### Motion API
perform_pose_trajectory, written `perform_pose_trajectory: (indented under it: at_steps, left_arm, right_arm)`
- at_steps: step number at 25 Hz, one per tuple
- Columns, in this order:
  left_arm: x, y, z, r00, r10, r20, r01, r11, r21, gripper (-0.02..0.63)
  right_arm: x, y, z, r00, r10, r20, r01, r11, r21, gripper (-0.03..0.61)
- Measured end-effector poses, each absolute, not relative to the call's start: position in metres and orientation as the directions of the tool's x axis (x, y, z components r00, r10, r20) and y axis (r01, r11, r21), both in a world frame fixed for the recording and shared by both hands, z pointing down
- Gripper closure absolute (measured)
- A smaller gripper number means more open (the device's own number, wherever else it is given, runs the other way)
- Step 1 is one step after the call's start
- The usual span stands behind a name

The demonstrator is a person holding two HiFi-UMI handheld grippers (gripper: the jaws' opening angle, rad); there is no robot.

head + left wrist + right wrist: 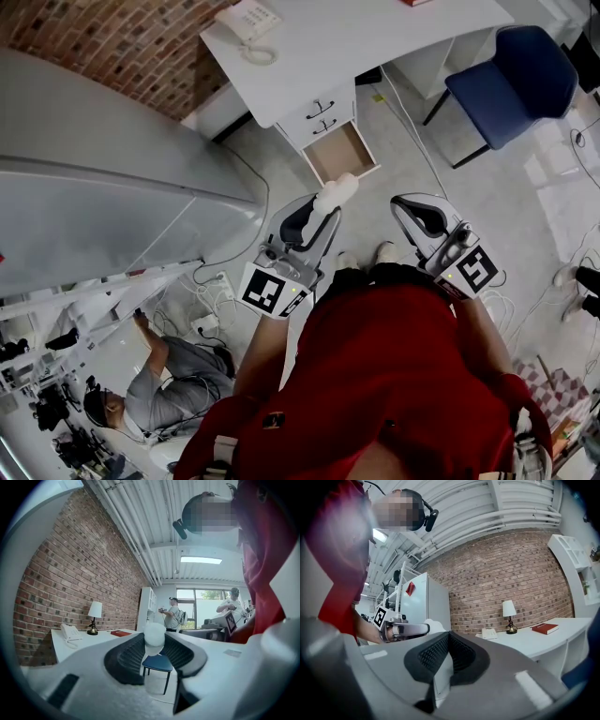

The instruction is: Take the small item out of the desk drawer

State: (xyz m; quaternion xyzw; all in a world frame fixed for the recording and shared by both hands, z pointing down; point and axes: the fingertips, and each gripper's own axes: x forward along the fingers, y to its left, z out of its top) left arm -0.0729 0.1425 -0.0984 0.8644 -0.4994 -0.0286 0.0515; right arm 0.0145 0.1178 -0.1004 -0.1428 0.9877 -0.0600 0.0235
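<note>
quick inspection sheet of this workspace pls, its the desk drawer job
surface: white desk, lowest drawer pulled out, nothing seen inside
job's things: small white item out of the drawer, between the jaws of the left gripper
clutter: telephone, lamp and red book on the desk
grippers: left gripper shut on the item; right gripper shut, empty
cables: loose cables across the floor beside the desk
surroundings: brick wall, blue chair, grey cabinet, person sitting on the floor
</note>
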Motion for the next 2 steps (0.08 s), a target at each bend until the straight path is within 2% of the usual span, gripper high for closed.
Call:
perform_pose_trajectory:
  at_steps: [2]
  left_arm:
    - [-0.0732, 0.142, -0.0979, 0.5, -0.866, 0.003, -0.86, -0.496, 0.117, 0.479]
  right_arm:
    - [0.015, 0.1174, -0.1015, -0.957, -0.287, -0.033, -0.281, 0.951, -0.127, 0.568]
